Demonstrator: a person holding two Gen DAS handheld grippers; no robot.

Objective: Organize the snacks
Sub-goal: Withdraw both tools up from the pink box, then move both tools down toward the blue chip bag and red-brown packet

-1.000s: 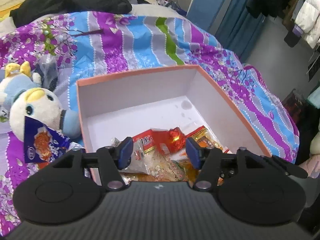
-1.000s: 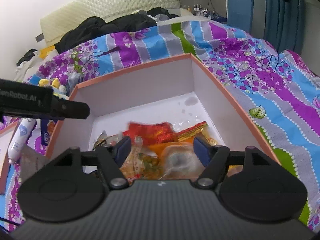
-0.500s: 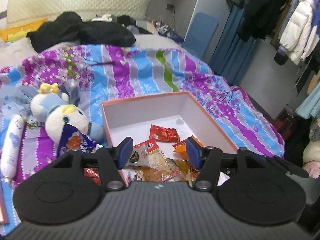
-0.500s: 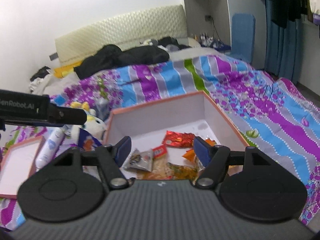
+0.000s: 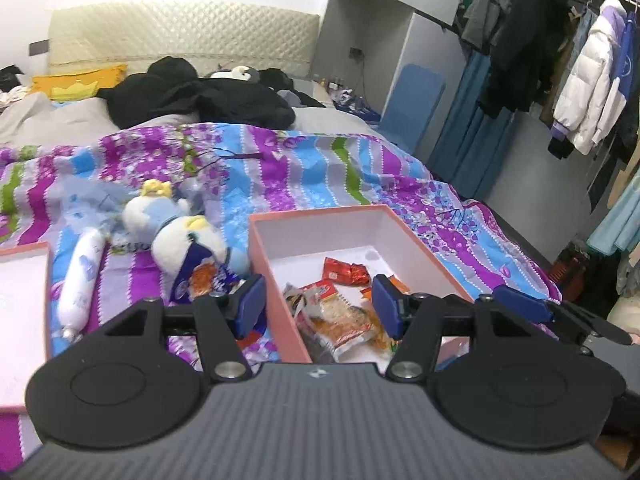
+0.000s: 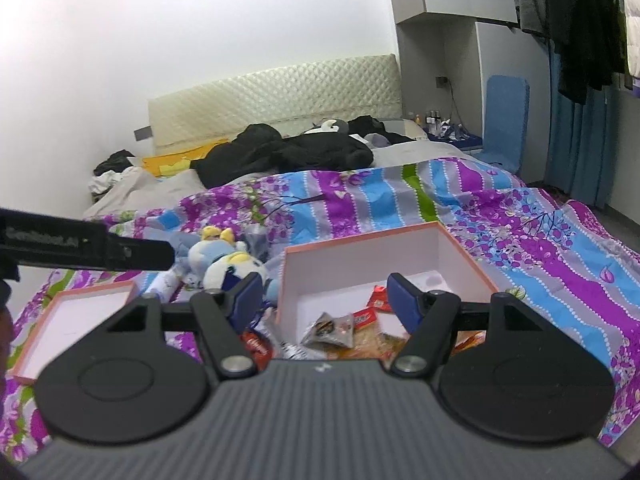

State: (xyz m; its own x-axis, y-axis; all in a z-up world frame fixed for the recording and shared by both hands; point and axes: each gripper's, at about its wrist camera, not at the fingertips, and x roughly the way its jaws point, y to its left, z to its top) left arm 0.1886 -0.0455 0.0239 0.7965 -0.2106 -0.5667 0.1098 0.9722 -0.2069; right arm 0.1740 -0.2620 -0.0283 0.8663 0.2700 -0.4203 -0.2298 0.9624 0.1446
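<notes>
Left gripper (image 5: 318,303): held above the bed, its blue-padded jaws spread apart with nothing between them; it looks down over the near left wall of the box.
Right gripper (image 6: 324,296): also raised over the bed, jaws apart and empty, facing the box from its near side.
Box (image 5: 424,248): open, pink-rimmed with a white inside, resting on the quilt toward the bed's right edge.
Snacks (image 5: 340,316): a loose heap of packets lies against the near wall of the box; a red packet (image 5: 346,271) lies a little apart, nearer the middle of the floor.
Blue packet (image 5: 200,276): outside the box, on the quilt just beside its left wall, leaning against the plush toy.
Plush toy (image 5: 176,232): white and pale blue with yellow tufts, on the quilt left of the box.
White tube (image 5: 80,280): lying lengthwise on the quilt left of the plush toy.
Box lid (image 6: 76,324): open side up, near the bed's left edge, well apart from the box.
Quilt (image 6: 540,248): striped purple, blue and green, covering the bed.
Black clothes (image 5: 200,98): piled at the head of the bed.
</notes>
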